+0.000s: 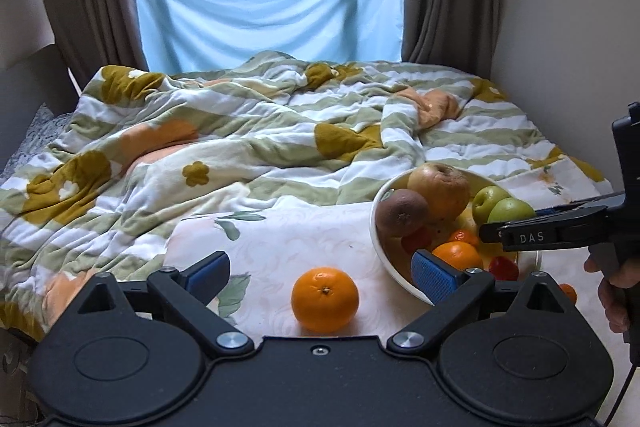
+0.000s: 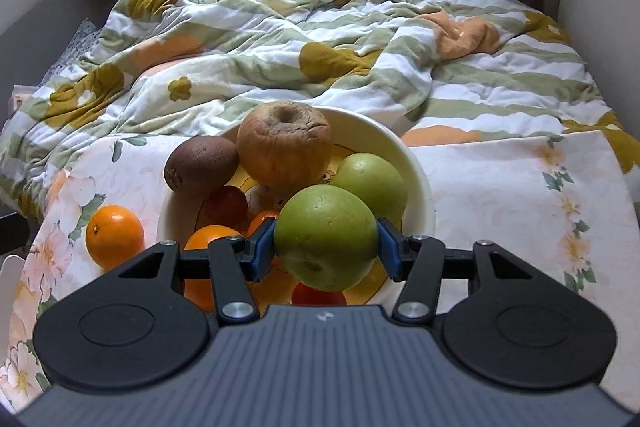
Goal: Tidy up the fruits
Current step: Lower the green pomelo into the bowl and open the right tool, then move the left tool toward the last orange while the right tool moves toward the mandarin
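While the right gripper (image 2: pixel 326 245) clamps a green apple (image 2: pixel 326 237) between its blue pads above the near part of the cream bowl (image 2: pixel 420 179), the left gripper (image 1: pixel 322 273) stands wide with nothing between its fingers. An orange (image 1: pixel 325 299) sits on the floral cloth (image 1: pixel 280 239) just left of the bowl, near the left gripper.

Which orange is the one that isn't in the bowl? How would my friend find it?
Find the white bowl piled with fruit on the flowered cloth at the near end of the bed. Look beside the bowl, on the side where the brown kiwi pokes over the rim. The orange sits there alone on the cloth, outside the bowl, touching no other fruit.
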{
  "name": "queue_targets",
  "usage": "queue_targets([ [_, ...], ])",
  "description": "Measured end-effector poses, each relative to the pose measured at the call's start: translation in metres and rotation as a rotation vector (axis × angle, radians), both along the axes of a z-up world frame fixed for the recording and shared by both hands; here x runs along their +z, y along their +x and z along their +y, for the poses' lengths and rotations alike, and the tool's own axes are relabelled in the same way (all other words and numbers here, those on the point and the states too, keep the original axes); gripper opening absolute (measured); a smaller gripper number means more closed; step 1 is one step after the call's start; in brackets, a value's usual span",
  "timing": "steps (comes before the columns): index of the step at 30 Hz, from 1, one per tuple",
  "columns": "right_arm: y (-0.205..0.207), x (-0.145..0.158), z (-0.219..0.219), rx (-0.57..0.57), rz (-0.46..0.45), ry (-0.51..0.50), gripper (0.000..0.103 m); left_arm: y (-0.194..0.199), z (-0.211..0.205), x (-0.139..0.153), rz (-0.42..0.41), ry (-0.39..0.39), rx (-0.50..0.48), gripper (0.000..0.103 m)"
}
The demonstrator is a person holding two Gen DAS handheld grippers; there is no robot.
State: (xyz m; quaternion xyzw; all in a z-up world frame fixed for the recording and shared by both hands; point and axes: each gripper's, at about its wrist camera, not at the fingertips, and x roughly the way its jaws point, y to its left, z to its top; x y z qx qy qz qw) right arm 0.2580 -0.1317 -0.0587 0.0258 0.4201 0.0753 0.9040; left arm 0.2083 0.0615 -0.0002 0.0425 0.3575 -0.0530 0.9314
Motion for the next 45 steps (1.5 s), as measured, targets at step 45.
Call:
queue_targets([
  [45, -0.104, 0.079, -0.030, -0.049, -0.137, 0.005, 0.103, -0.054, -0.028, 0.026, -0.085, -0.021, 0.078, 0.099],
])
